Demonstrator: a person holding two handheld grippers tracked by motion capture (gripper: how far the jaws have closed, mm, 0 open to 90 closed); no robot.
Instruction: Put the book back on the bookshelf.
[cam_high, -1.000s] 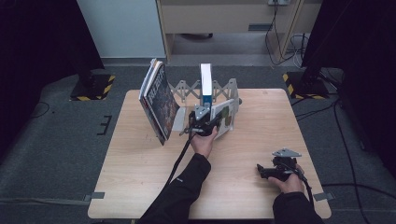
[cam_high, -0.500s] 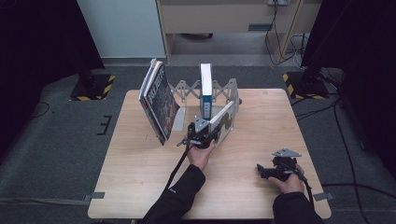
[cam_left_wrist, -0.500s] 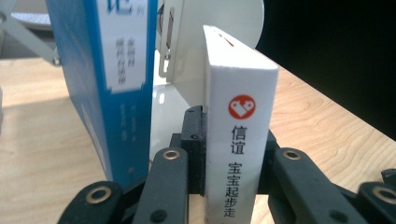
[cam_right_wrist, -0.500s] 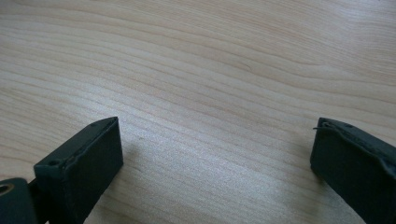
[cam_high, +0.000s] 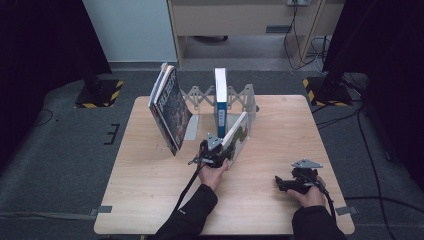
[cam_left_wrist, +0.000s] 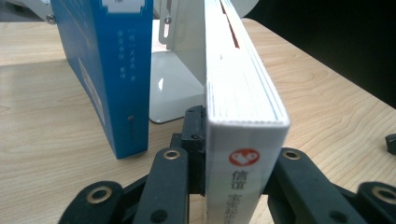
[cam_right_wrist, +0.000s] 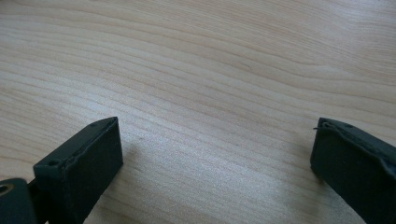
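Left gripper (cam_high: 220, 152) clamped on spine end of white book (cam_high: 236, 134), tilted just in front of the rack (cam_high: 235, 95) beside upright blue book (cam_high: 220, 97); right gripper (cam_high: 292, 182) open, resting on tabletop (cam_high: 150, 195); judged mid-extraction, next draw book clear without toppling blue neighbour.

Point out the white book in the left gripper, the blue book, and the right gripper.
white book (cam_left_wrist: 245, 100), left gripper view, page edge.
blue book (cam_high: 220, 92), high view, spine.
right gripper (cam_right_wrist: 215, 158), right gripper view, midway between its open fingertips.
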